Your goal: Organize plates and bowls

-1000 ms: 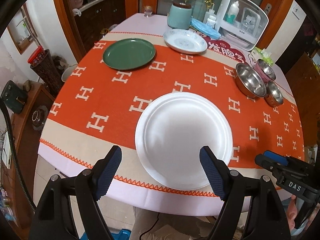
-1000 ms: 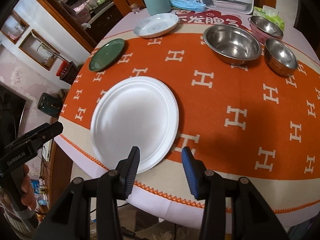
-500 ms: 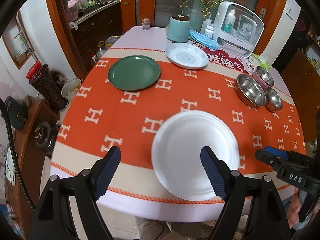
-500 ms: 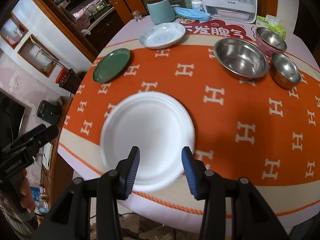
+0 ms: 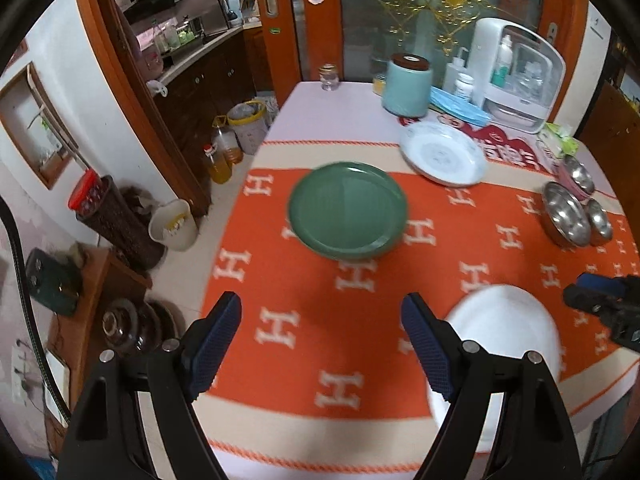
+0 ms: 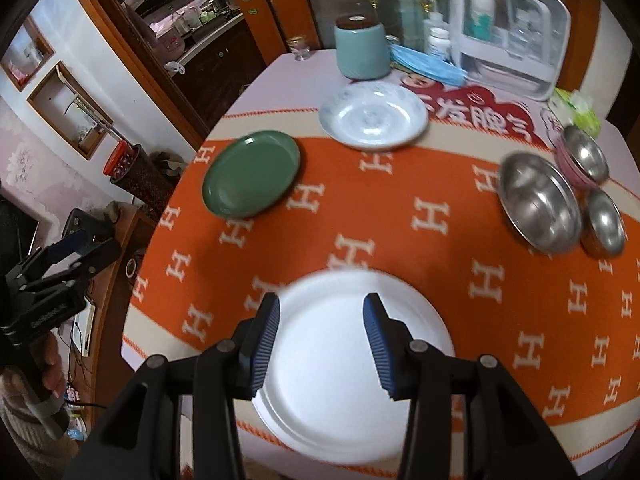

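Altogether three plates lie on the tabletop [image 6: 460, 208]: a white plate [image 6: 320, 380] at the lower centre, a green plate [image 6: 252, 174] at the upper left and a patterned plate [image 6: 374, 114] above. Three steel bowls [image 6: 538, 202] and one pink bowl [image 6: 570, 166] cluster at right. Both claws are empty: the left claw [image 5: 320, 344] gapes wide, the right claw [image 6: 320, 344] half open above the white plate.

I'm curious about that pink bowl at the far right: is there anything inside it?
Yes, a small steel bowl sits nested inside the pink bowl. Only the pink bowl's rim and side show; its inside is covered, so anything beneath the steel bowl cannot be seen.
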### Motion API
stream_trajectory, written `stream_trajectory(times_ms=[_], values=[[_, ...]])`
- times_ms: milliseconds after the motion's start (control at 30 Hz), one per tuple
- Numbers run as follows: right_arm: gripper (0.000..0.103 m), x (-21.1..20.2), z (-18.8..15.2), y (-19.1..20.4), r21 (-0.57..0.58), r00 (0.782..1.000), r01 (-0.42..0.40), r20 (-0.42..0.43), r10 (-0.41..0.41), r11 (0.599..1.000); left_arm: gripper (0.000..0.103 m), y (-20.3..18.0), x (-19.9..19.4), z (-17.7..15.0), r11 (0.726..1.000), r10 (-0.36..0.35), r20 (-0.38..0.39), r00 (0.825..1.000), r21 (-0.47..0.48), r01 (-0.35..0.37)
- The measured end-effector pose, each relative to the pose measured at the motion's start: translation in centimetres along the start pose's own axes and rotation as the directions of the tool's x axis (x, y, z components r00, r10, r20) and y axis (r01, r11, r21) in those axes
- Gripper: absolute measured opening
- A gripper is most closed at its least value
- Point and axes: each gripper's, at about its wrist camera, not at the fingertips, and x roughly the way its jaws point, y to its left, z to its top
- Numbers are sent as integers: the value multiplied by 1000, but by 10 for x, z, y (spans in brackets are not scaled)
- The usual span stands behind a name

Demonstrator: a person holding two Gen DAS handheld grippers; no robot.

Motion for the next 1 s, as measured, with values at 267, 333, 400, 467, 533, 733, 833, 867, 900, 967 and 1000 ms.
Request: stream_trajectory(times_ms=[267, 333, 400, 467, 533, 733, 833, 867, 900, 967, 1000], values=[[44, 23, 54, 28, 11, 999, 39, 24, -39, 999, 81, 48, 59, 40, 1000, -14, -31, 999, 3, 14], [44, 25, 65, 32, 15, 998, 45, 38, -45, 999, 81, 55, 70, 48, 1000, -23, -32, 999, 5, 24], [44, 29, 75, 35, 25, 998, 51, 43, -52, 998, 81, 61, 82, 55, 999, -32, -37, 999, 4, 32], [44, 34, 84, 37, 36, 997, 56, 50, -58, 998, 81, 65, 94, 63, 999, -45, -46, 998, -3, 45], [44, 44, 95, 37, 50, 997, 62, 47, -65, 997, 81, 69, 108, 72, 998, -66, -53, 996, -12, 65], [44, 85, 119, 38, 76, 1000, 18, -9, -17, 997, 81, 69, 157, 90, 991, -132, -123, 984, -27, 129], [44, 113, 129, 41, 74, 999, 3, -49, 0, 997, 81, 64, 182, 96, 985, -174, -167, 970, -30, 172], [44, 120, 130, 42, 74, 998, 3, -58, 1, 997, 81, 63, 190, 97, 982, -186, -183, 965, -31, 184], [44, 130, 133, 43, 74, 997, -3, -74, 9, 997, 81, 62, 199, 99, 980, -201, -199, 959, -34, 198], [44, 148, 137, 42, 79, 995, -14, -101, 22, 997, 81, 61, 215, 103, 973, -232, -230, 945, -50, 227], [43, 162, 139, 40, 88, 991, -15, -129, 26, 996, 81, 61, 221, 104, 970, -242, -241, 940, -60, 234]])
